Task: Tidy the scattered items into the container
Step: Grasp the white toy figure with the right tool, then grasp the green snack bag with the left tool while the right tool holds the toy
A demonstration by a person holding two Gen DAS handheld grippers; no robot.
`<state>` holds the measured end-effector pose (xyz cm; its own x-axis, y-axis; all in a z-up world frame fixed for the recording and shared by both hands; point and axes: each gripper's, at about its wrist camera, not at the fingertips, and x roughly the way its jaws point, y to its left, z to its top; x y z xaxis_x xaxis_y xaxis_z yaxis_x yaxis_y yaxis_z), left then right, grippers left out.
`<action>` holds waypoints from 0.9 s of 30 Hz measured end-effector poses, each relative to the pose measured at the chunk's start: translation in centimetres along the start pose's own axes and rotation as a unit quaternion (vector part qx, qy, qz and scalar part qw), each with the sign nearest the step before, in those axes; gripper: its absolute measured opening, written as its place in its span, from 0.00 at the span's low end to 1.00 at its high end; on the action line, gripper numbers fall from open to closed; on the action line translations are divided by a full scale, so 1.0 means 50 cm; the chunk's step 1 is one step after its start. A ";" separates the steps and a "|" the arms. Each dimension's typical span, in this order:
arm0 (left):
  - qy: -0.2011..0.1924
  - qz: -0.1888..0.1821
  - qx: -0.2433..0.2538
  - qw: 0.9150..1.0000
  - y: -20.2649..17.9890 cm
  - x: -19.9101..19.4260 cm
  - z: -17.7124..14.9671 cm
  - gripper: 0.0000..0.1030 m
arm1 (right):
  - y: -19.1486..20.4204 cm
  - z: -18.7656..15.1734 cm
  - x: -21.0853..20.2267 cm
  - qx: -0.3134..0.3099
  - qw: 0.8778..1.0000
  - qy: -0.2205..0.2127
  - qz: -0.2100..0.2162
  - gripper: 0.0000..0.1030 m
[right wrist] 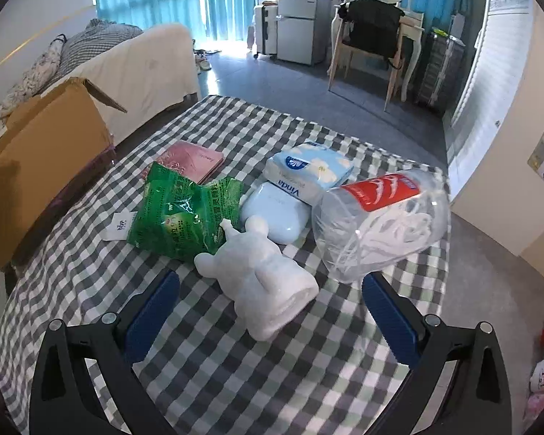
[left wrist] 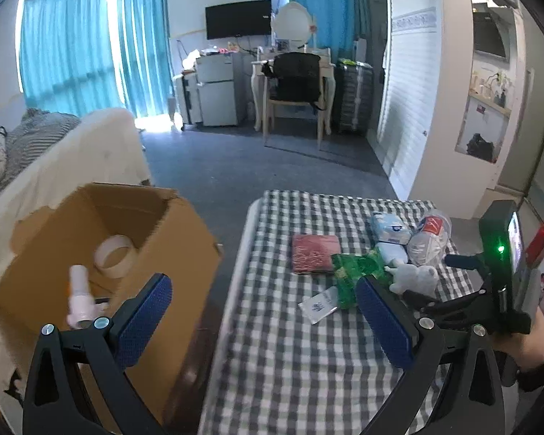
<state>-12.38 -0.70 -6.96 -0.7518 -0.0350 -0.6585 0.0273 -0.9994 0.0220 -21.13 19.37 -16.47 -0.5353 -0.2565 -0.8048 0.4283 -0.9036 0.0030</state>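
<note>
An open cardboard box stands left of the checked table; inside lie a tape roll and a white bottle, which looks blurred. My left gripper is open and empty between box and table. My right gripper is open just before a white plush toy. Beyond it lie a green snack bag, a pink notebook, a tissue pack, a pale blue case and a clear plastic bag with a red label.
A small white paper tag lies by the green bag. A bed with a white cover stands behind the box. A chair and desk, fridge and suitcase stand at the far wall.
</note>
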 end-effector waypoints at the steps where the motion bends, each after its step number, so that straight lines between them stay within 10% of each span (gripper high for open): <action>1: 0.003 -0.001 0.000 1.000 -0.004 0.008 0.000 1.00 | -0.001 -0.002 0.008 0.000 1.000 0.005 0.002 0.97; 6: 0.008 -0.001 0.016 1.000 -0.030 0.032 -0.003 1.00 | -0.006 -0.011 0.031 0.005 1.000 0.017 0.007 0.57; 27: 0.023 -0.059 0.069 0.996 -0.143 0.159 -0.022 1.00 | -0.038 -0.084 -0.121 0.097 0.995 -0.017 -0.034 0.57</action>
<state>-17.81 6.19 -13.19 -0.7140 0.0791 -0.6957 -0.1516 -0.9875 0.0433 -15.65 24.06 -14.10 -0.5832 -0.2017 -0.7869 0.2437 -0.9675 0.0674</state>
